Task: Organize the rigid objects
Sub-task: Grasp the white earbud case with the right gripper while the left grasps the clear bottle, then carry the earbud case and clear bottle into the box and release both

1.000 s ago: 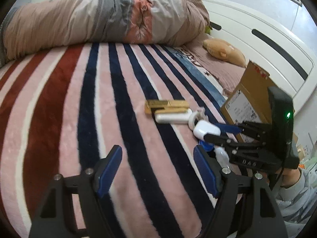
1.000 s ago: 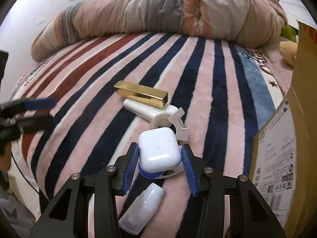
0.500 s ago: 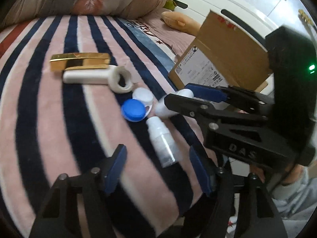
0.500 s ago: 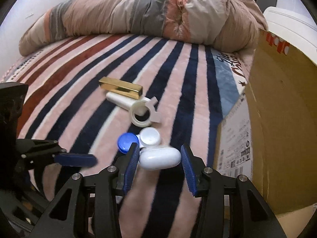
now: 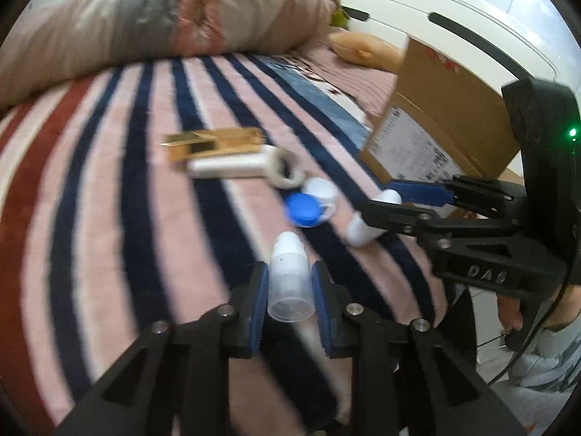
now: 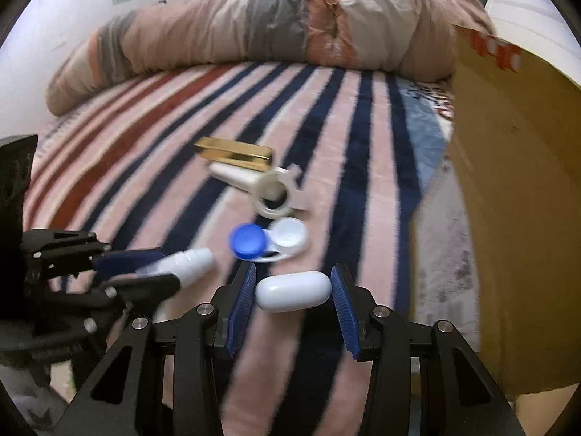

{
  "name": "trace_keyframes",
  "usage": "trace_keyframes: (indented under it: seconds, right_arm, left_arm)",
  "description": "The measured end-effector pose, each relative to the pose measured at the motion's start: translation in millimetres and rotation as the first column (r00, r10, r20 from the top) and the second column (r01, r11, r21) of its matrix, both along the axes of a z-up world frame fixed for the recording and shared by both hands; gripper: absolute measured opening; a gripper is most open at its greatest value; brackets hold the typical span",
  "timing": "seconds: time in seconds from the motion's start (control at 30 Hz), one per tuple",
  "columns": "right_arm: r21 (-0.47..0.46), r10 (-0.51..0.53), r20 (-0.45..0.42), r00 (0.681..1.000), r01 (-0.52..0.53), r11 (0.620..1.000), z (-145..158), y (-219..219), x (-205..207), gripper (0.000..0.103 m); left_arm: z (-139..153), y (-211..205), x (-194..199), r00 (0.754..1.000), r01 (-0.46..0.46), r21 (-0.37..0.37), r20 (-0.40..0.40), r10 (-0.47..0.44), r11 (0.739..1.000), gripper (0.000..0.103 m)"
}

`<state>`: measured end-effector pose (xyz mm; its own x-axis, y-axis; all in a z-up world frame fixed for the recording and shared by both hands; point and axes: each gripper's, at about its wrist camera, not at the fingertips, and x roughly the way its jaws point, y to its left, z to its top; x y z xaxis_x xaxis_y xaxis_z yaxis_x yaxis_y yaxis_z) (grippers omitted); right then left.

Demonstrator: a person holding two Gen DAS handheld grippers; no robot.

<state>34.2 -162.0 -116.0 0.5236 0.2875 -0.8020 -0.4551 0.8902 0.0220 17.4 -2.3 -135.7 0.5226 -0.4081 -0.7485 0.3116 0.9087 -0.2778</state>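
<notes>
While the left hand-held gripper (image 5: 289, 292) reaches forward low over the striped bed (image 5: 109, 218), its blue pads are clamped on the small clear bottle (image 5: 290, 283), which half a second ago lay loose between spread fingers. Just right of it, the right hand-held gripper (image 6: 293, 292) points the same way, its pads bracketing the white earbud case (image 6: 293, 291), the right one showing a slight gap; earlier they pinched it above the bed

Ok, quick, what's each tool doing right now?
Left tool: closed on the small clear bottle.
Right tool: closed around the white earbud case, pads at its ends; contact cannot be told for sure.
</notes>
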Motion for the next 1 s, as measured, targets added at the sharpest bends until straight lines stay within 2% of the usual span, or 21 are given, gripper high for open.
trace_keyframes:
  seconds: [0.1, 0.17, 0.33, 0.4, 0.43, 0.53, 0.57, 0.6, 0.67, 0.7, 0.77, 0.8, 0.9, 1.0]
  right_arm:
    - [0.039, 0.024, 0.008, 1.000, -0.025, 0.999, 0, 11, -1, 0.039]
    - [0.042, 0.037, 0.010, 0.999, -0.037, 0.998, -3, 18, -3, 0.039]
    - [-0.003, 0.051, -0.039, 0.998, -0.051, 0.999, -20, 17, -17, 0.039]
    - [-0.014, 0.054, -0.091, 0.994, -0.056, 0.998, -31, 14, -21, 0.039]
    - [-0.002, 0.055, -0.090, 0.994, -0.055, 0.998, -34, 11, -23, 0.039]
    - [0.010, 0.050, -0.065, 0.997, -0.050, 0.999, -34, 10, -26, 0.039]
    - [0.007, 0.051, -0.051, 0.997, -0.051, 0.999, -33, 11, -26, 0.042]
    - [-0.005, 0.057, -0.040, 0.998, -0.058, 0.998, -33, 13, -27, 0.051]
    - [-0.045, 0.075, -0.027, 0.997, -0.076, 0.996, -39, 20, -26, 0.054]
    - [-0.050, 0.080, -0.031, 0.996, -0.082, 0.995, -43, 22, -25, 0.054]
    - [-0.050, 0.076, -0.019, 0.997, -0.076, 0.996, -46, 24, -25, 0.050]
    - [-0.050, 0.074, -0.005, 0.997, -0.075, 0.996, -46, 25, -25, 0.040]
    - [-0.088, 0.098, 0.016, 0.995, -0.096, 0.992, -44, 32, -28, 0.039]
    - [-0.042, 0.139, 0.026, 0.990, -0.138, 0.990, -30, 38, -35, 0.039]
  left_arm:
    - [0, 22, -1, 0.998, -0.065, 0.057, 0.006, 0.065, 0.996, 0.022]
    - [-7, 32, 0, 0.995, -0.095, 0.061, -0.012, 0.095, 0.994, 0.021]
    - [-22, 32, -2, 0.994, -0.100, 0.055, -0.047, 0.102, 0.994, 0.022]
    - [-25, 29, -1, 0.993, -0.105, 0.042, -0.047, 0.107, 0.994, 0.029]
    - [-26, 28, -1, 0.993, -0.106, 0.032, -0.046, 0.108, 0.994, 0.035]
    - [-27, 25, 0, 0.992, -0.116, 0.043, -0.035, 0.118, 0.992, 0.037]
    - [-27, 23, 1, 0.992, -0.118, 0.051, -0.031, 0.119, 0.992, 0.037]
    - [-28, 21, 0, 0.992, -0.120, 0.057, -0.025, 0.122, 0.991, 0.037]
    - [-29, 20, 2, 0.993, -0.120, 0.064, -0.017, 0.121, 0.991, 0.037]
    - [-29, 20, 1, 0.992, -0.122, 0.068, -0.012, 0.123, 0.990, 0.036]
    - [-31, 22, 0, 0.991, -0.134, 0.083, 0.000, 0.135, 0.987, 0.021]
    - [-31, 24, -1, 0.991, -0.137, 0.088, 0.002, 0.137, 0.987, 0.021]
    - [-29, 27, -4, 0.994, -0.108, 0.075, 0.013, 0.107, 0.991, 0.021]
    - [-18, 29, -8, 0.995, -0.093, 0.068, 0.029, 0.091, 0.993, 0.021]
